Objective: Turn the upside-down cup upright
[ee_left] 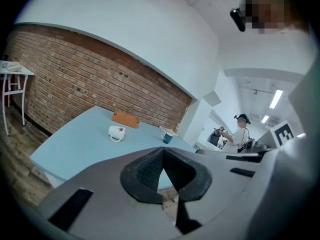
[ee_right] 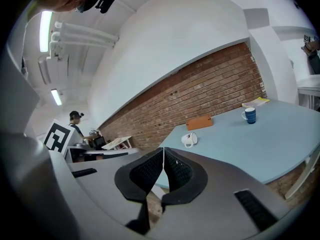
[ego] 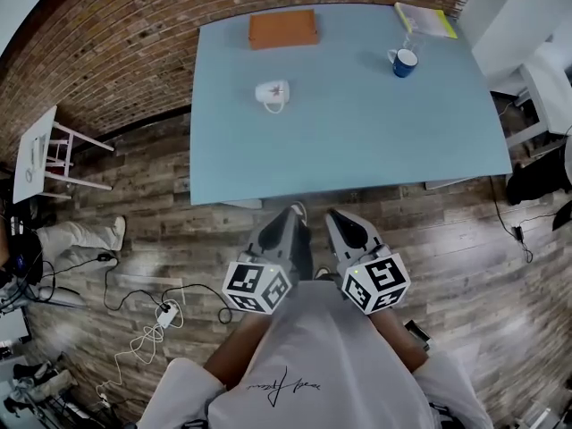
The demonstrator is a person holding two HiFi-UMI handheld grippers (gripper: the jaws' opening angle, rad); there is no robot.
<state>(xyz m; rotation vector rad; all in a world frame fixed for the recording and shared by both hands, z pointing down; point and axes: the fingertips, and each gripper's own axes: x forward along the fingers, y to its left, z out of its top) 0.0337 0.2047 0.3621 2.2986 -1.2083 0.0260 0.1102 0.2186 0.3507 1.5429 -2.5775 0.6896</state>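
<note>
Brick wall [ego: 116, 43] and plank floor [ego: 134, 213] surround a pale blue bench [ego: 357, 141] that fills the upper middle of the head view.

Status: task not begun, as judged from the layout. White cup [ego: 272, 94] sits alone on the bench, upper centre of the frame, handle toward the lower edge. No open mouth faces up. Whether it is rim-down or partly on its side is too small to settle. Nothing touches it.

Left tongs [ego: 290, 217] and right tongs [ego: 338, 222] hang low at frame centre, short of the bench's near edge and well apart from the cup. Each gripper view shows its own pads pressed together with nothing between them. Left to do: reach, grasp, invert, set down.

Other items: blue mug [ego: 404, 62] upright at upper right, orange-brown slab [ego: 283, 29] at top centre, yellow-green book [ego: 425, 20] in the top right corner.

View differences: only the head view shows the floor cables [ego: 143, 320] and both tongs relative to the bench. The left gripper view adds a person [ee_left: 242, 131] at a workstation on the right. It also shows the cup side-on, with its handle low.
</note>
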